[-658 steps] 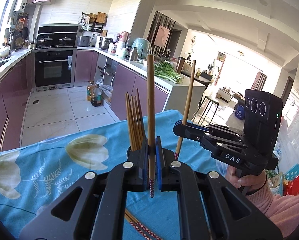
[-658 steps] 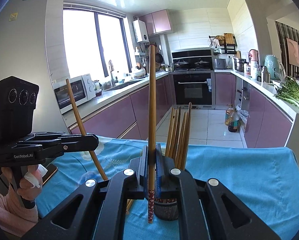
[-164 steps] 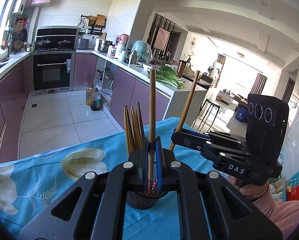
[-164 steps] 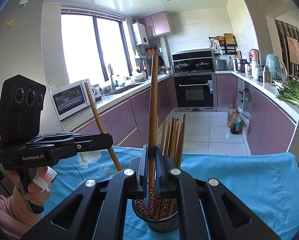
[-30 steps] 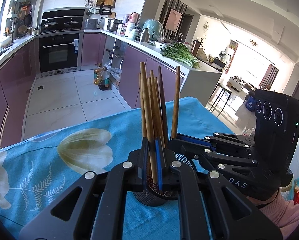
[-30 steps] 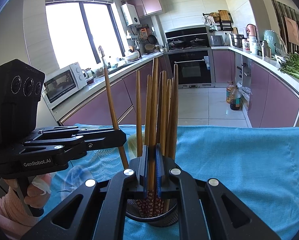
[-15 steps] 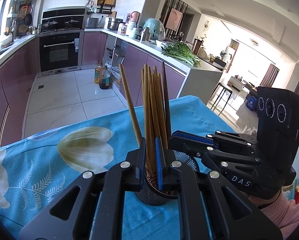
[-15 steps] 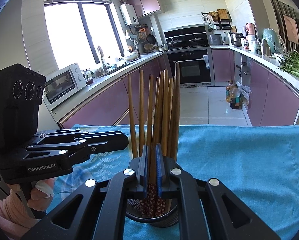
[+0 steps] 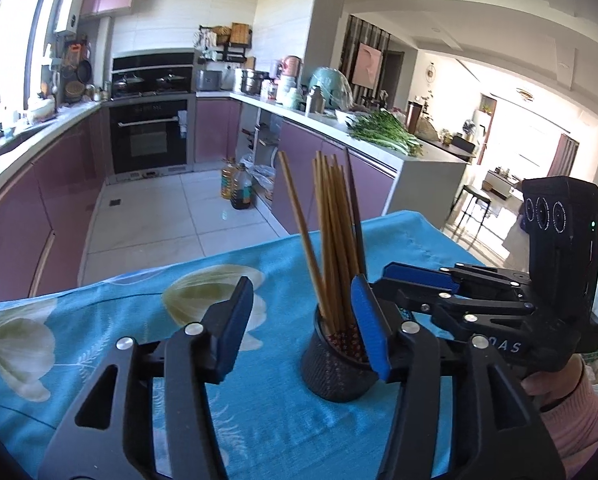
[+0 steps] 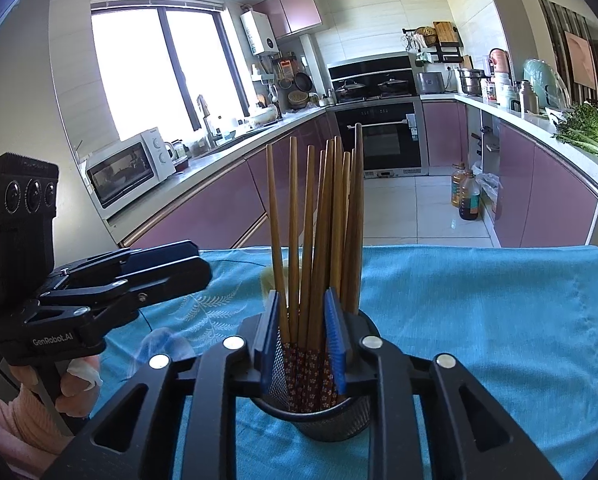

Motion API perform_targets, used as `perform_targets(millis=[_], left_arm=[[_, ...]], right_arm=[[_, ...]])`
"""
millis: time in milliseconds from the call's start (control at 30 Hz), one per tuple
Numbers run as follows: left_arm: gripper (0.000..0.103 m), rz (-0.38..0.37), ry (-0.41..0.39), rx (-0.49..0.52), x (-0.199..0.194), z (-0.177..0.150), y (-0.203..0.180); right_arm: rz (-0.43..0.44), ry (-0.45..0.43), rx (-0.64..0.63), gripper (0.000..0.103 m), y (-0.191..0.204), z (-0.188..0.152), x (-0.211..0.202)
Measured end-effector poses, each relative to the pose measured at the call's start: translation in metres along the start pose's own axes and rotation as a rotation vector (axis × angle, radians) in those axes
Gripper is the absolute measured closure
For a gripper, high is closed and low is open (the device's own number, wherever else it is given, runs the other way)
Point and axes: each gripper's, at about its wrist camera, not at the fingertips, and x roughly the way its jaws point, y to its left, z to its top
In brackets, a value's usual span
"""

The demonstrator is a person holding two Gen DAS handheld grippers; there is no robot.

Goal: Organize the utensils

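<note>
Kitchen w/ blue cloth [image 9: 99, 320]: both grippers, left gripper [image 9: 303, 322] & right gripper [image 10: 302, 334], just let go, jaws opening & empty, so chopsticks [image 10: 319, 232] now all stand in black cup [image 9: 335, 364], job looks almost done.

Both grippers black plastic, blue pads, silver screws. Left gripper [image 9: 303, 320] marked "GenRobot.AI", right gripper [image 10: 302, 332] "DAS"; three-lens camera block at 12 o'clock on each. Pink knit sleeves [image 9: 579, 420].

Blue floral cloth [image 9: 99, 340] covers tabletop. Microwave [image 10: 129, 170] beside window; greens [image 9: 383, 132] on counter; oil bottles [image 9: 237, 184] on floor.
</note>
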Motion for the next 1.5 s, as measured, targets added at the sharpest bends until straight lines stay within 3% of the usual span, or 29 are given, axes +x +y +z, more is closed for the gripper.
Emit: perform_targets(millis=[433,567,733,867,1200,1500], left_arm=[[0.009,0.178,-0.107,0.003,-0.046,-0.029,0.014],[0.006,0.213,-0.132,0.017,-0.057,-0.036,0.016],[0.006,0.236,-0.163,0.011,-0.071,-0.041,0.015],[0.006,0.256,-0.175,-0.009,-0.078,-0.044,0.017],[0.006,0.315,-0.195,-0.025,-0.088,-0.047,0.015],[0.006,0.344,-0.217,-0.046,-0.102,-0.052,0.014]], right_arm=[[-0.048,-0.03,-0.045,0.043,0.024,-0.021,-0.012],[-0.06,-0.044,-0.049,0.029,0.026,-0.025,-0.015],[-0.076,-0.054,-0.057,0.026,0.03,-0.03,-0.017],[-0.095,-0.083,-0.064,0.016,0.032,-0.033,-0.021],[-0.126,-0.15,-0.097,0.007,0.042,-0.044,-0.032],[-0.141,-0.173,-0.111,0.007,0.053,-0.051,-0.036]])
